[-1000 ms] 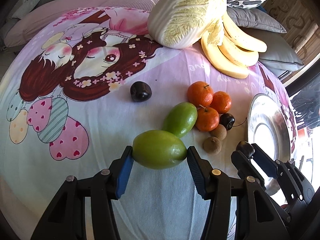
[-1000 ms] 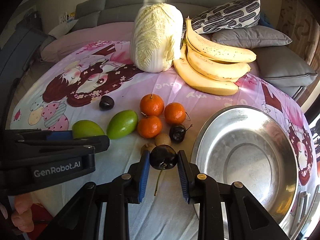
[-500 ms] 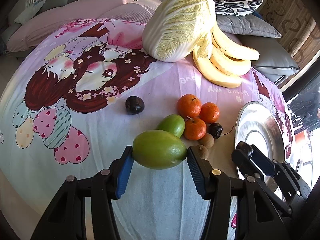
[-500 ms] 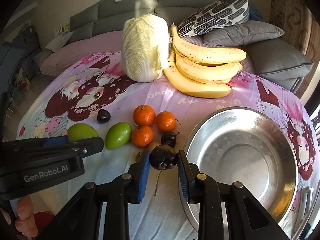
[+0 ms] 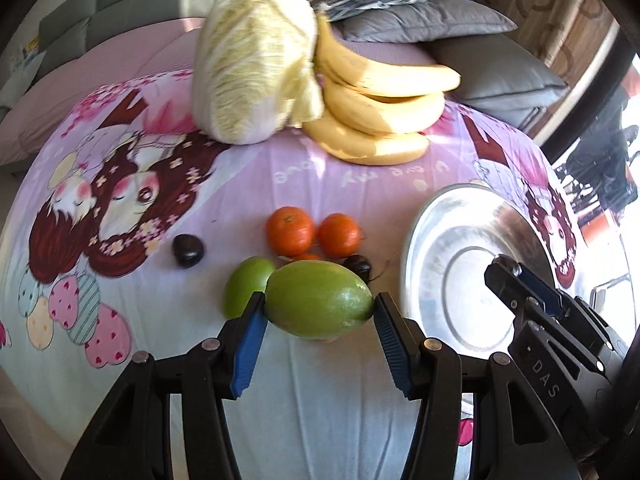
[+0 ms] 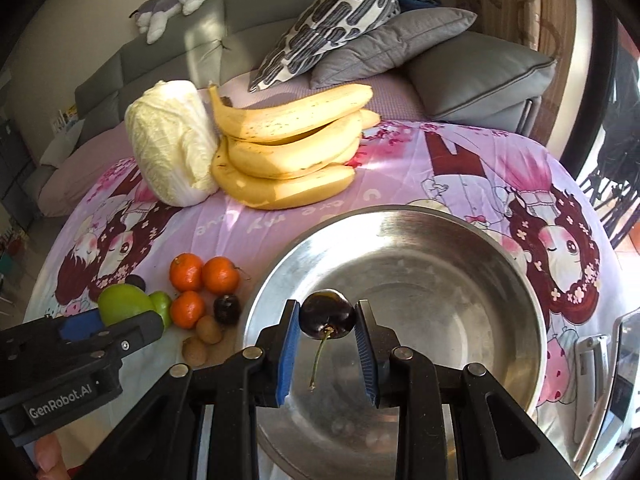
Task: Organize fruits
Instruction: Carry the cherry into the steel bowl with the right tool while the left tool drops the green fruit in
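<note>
Right tool (image 6: 326,322): blue pads clamping a dark cherry (image 6: 327,314), its stem hanging loose below; the fruit is hovering over the near part of the empty steel bowl (image 6: 480,240), apparently so that letting go drops it inside.

Left tool (image 5: 319,312): pads pressing the two ends of a green mango (image 5: 318,299) lengthwise, a hold that likely stops the oval fruit from rolling; it is hanging above the tabletop, left of the bowl.

Loose fruit lying on the cartoon-print cloth (image 5: 100,208): a second green mango (image 5: 244,286), three mandarins (image 6: 186,271) bunched together, another cherry (image 6: 227,309), two small brown fruits (image 6: 209,329), and a dark plum (image 5: 188,250) set apart.

Far edge: a bunch of bananas (image 6: 288,148) leaning against a napa cabbage (image 6: 170,144), both probably waiting their turn or staying out.
</note>
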The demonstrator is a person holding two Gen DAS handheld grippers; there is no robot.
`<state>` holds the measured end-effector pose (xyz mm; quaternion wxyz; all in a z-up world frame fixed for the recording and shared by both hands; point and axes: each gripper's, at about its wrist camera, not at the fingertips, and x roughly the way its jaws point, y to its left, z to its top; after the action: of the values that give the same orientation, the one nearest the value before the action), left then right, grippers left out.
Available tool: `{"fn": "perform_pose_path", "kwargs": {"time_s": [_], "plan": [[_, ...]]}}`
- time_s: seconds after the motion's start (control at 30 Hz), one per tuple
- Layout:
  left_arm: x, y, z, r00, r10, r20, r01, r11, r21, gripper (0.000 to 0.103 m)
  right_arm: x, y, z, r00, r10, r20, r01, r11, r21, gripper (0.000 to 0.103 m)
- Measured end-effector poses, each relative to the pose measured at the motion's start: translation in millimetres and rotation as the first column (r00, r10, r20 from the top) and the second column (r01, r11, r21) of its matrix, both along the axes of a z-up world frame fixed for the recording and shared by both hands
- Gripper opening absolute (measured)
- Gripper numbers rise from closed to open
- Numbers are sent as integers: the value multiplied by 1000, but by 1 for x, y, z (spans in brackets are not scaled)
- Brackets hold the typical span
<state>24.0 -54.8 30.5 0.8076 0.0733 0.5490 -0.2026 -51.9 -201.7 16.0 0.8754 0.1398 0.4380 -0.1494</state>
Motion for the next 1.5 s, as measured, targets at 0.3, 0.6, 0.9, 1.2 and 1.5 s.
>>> {"fn": "perform_pose_path", "kwargs": {"time_s": [0.3,0.6,0.9,1.2,1.5], "plan": [[-6,-63,-1,988,-155,18,154,988,19,48,-18,-58,-6,983,-184,-22,184,983,4,30],[-12,-99,-6,968,-246,44,246,969,-2,41,-27,-81,-16,965,-255,-65,257,966,24,30],[-7,-89,-17,978,-209,10,209,978,-18,41,-25,-77,-23,963,-248,-104,251,968,20,30],[-3,-67,-15,990,-139,23,139,990,10,41,-21,-72,-29,964,-232,-133,236,972,14,30],[6,-44,-19,998,-58,-9,58,998,31,41,-19,-68,-33,961,-223,-161,225,974,-4,30]]}}
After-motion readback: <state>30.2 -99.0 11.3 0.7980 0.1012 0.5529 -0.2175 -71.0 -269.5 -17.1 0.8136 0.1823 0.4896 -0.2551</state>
